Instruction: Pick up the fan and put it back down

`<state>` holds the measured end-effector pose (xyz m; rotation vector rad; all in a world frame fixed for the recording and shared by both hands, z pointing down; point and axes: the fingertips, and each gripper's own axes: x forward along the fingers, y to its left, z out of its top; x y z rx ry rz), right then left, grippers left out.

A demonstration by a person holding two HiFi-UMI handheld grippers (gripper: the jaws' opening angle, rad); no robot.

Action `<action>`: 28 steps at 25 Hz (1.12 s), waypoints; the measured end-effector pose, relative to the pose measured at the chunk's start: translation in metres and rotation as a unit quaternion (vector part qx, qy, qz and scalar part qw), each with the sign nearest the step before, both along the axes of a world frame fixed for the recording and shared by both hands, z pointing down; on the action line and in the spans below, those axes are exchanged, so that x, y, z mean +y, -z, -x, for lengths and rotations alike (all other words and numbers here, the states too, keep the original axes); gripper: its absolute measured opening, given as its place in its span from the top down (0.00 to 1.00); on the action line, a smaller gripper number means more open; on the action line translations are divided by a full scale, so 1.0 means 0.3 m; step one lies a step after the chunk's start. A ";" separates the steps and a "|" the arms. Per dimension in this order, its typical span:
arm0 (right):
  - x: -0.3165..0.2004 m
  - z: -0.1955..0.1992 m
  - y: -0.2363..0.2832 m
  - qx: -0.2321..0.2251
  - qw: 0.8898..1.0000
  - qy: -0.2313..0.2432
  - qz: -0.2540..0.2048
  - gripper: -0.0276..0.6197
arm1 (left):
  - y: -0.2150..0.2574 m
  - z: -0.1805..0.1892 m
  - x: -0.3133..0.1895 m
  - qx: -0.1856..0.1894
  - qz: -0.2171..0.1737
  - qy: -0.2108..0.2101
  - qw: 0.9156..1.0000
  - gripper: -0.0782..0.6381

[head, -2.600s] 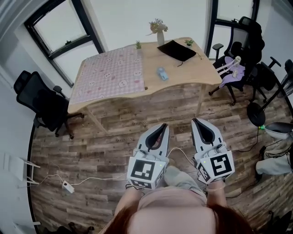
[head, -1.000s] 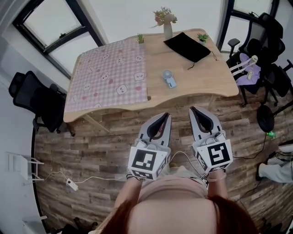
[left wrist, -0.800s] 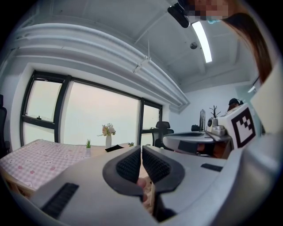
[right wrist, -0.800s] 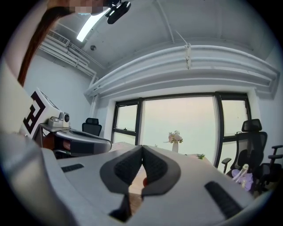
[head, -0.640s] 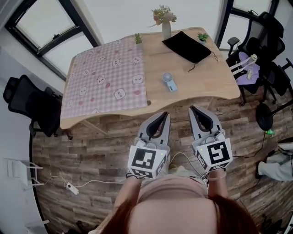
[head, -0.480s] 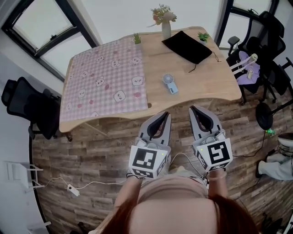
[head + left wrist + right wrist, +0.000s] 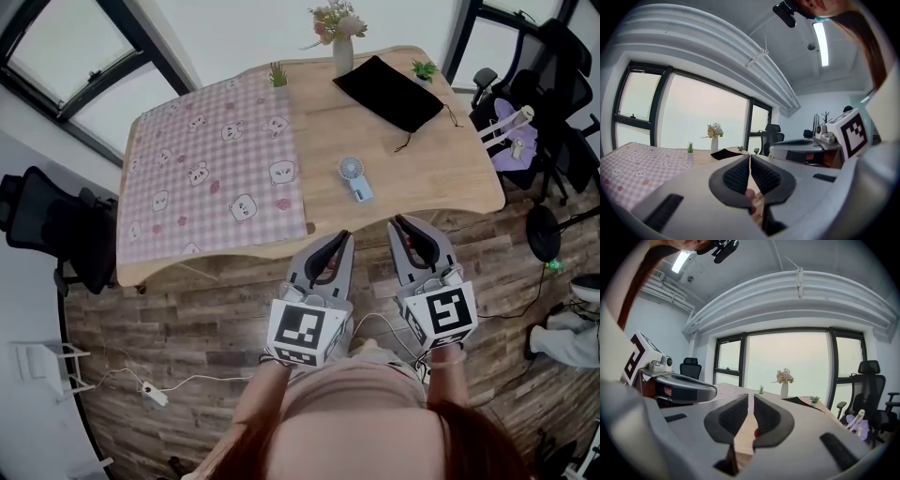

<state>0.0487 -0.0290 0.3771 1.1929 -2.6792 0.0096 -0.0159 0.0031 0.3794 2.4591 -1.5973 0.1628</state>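
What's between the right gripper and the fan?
Head view: bare tabletop up to the fan. The right gripper has just been opening its jaws, nothing between them.

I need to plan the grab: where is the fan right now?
In the head view the fan lies on the bare wood table, right of the checked cloth and nearer the person than the black pouch.

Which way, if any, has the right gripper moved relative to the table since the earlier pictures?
Yes: the right gripper has come forward, toward the table's near edge. Its jaws have just been opening, with nothing between them.
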 end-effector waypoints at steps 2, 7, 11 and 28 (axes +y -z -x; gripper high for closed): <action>-0.036 0.013 -0.023 0.004 1.000 -0.001 0.003 0.90 | -0.016 0.016 -0.037 -0.001 0.003 -0.003 1.000 0.87; -0.111 0.043 -0.066 0.016 1.000 -0.008 0.018 0.88 | -0.056 0.048 -0.116 -0.004 0.010 -0.010 1.000 0.87; -0.164 0.068 -0.103 0.025 0.999 -0.010 0.025 0.87 | -0.082 0.071 -0.170 -0.006 0.015 -0.016 1.000 0.87; -0.295 0.140 -0.272 0.063 0.995 -0.030 0.069 0.79 | -0.183 0.140 -0.303 -0.005 0.035 -0.044 0.998 0.87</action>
